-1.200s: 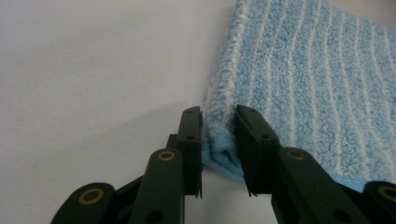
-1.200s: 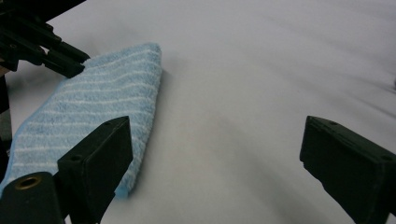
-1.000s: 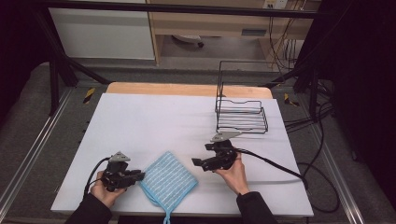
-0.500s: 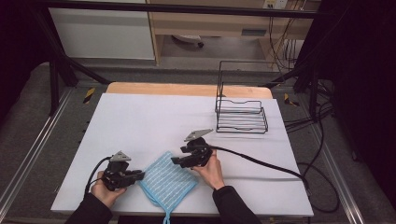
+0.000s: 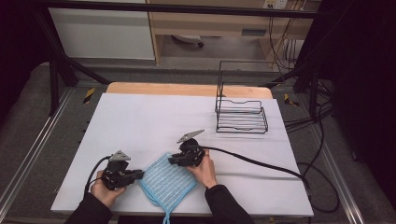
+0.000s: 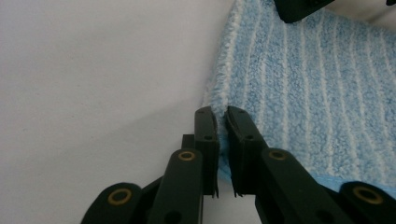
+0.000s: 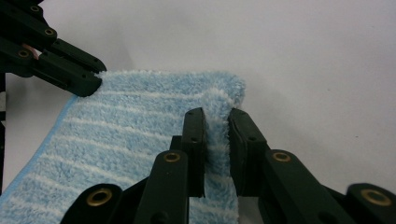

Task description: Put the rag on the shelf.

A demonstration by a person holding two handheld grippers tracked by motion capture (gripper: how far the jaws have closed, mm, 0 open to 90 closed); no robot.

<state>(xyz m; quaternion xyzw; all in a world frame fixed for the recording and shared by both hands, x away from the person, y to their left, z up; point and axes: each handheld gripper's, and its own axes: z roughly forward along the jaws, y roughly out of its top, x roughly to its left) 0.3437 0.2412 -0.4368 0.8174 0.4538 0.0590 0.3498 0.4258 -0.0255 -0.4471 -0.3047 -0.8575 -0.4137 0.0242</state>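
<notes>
White sheeting covers the desk (image 5: 140, 121), with a strip of bare wood showing along its far edge and dark floor and cables beyond. Nearest the person, a blue striped microfibre cloth (image 5: 167, 181) lies flat at the front of the desk, turned cornerwise, its hanging loop trailing over the near edge. The left tongs (image 5: 138, 174) sit at the cloth's left corner, shut on its edge; in the left gripper view a thin fold of blue pile stands between the two black jaws. The right tongs (image 5: 172, 160) sit at the cloth's far corner, and in the right gripper view a raised ridge of the cloth is pinched between their jaws, which have just been closing. A black cable runs from the right tongs across the sheeting to the desk's right edge. Farther back and to the right stands a black wire rack (image 5: 241, 115) with a tall wire back and nothing in it, well apart from the cloth. The broad middle and left of the desk between cloth and far edge lie open. Compared with a second ago, the right hand has travelled left from beside the cloth to its far corner, while the left hand has kept its place at the left corner.
</notes>
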